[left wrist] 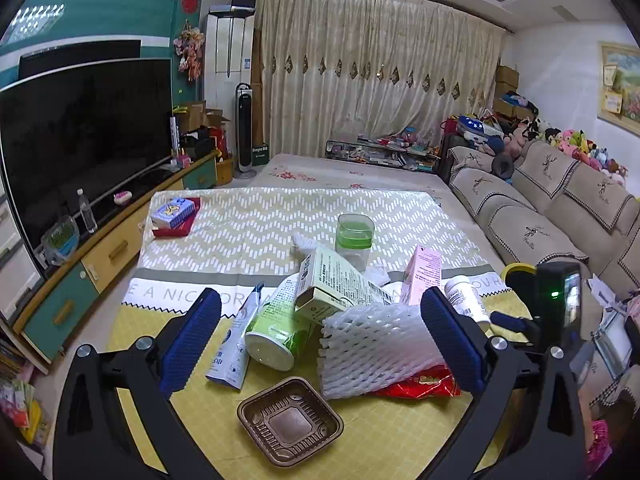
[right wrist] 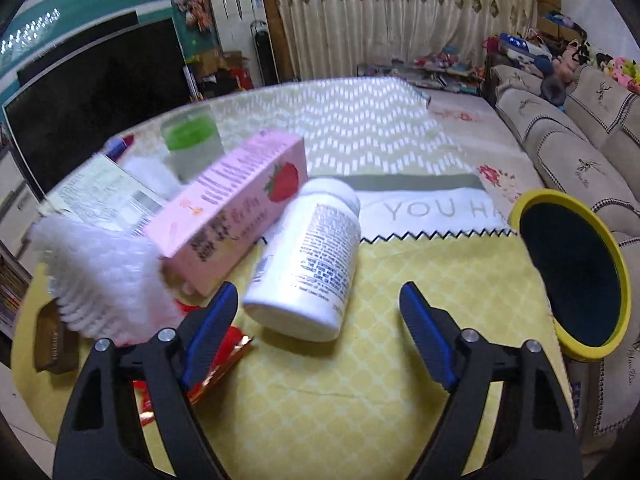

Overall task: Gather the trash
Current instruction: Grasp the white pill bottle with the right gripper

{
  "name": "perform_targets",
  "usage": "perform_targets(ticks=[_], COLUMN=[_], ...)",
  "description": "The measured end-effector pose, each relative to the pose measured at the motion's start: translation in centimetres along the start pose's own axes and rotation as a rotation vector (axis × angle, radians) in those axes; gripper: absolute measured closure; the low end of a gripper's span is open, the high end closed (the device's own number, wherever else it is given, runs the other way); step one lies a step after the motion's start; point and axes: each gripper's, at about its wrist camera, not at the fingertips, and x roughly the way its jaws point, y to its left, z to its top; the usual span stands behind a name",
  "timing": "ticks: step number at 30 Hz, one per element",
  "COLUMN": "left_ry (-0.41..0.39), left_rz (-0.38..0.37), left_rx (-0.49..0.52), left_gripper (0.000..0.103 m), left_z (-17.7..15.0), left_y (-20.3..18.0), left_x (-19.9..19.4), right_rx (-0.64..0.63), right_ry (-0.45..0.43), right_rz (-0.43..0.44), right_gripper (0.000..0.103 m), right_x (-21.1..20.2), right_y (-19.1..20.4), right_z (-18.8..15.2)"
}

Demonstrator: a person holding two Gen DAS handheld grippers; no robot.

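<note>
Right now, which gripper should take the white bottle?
Right. The right gripper is open with the bottle lying just ahead, slightly left. The left gripper faces the foam net instead.

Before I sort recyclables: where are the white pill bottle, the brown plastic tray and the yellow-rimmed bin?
white pill bottle (right wrist: 308, 256), right wrist view, label side.
brown plastic tray (left wrist: 290, 420), left wrist view, inner base.
yellow-rimmed bin (right wrist: 624, 280), right wrist view, rim.
</note>
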Motion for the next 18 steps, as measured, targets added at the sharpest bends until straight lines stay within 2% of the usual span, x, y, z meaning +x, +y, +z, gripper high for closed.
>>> perform_targets(ticks=[2,4,5,18], left_ry=[0.006,0.009,0.012,0.036], left_rz=[-0.003,-0.003,-0.004,-0.018], left_rx=[-0.004,-0.004,-0.004,0.005], left_gripper=[0.005,0.005,0.005,0.005], left_z=[0.0,0.0,0.0,0.0], left_y=[0.1,0.0,-0.1,-1.0], left_x=[0.3,0.5,0.7,1.9], right_rx=[0.008,0.014,0.019,0.01], right_ry=[0.007,-0.024,-0.033,-0.113], right_rz=[0.0,-0.014,-0.015,0.041], right_gripper=[0.04,0.053,0.056,0.058], right_x=[0.3,-0.2,-0.4,-5.8], right_y=[-0.4,-1.0,-1.3,-4.1], right_z=[-0.1,0.3,0.3,0.1])
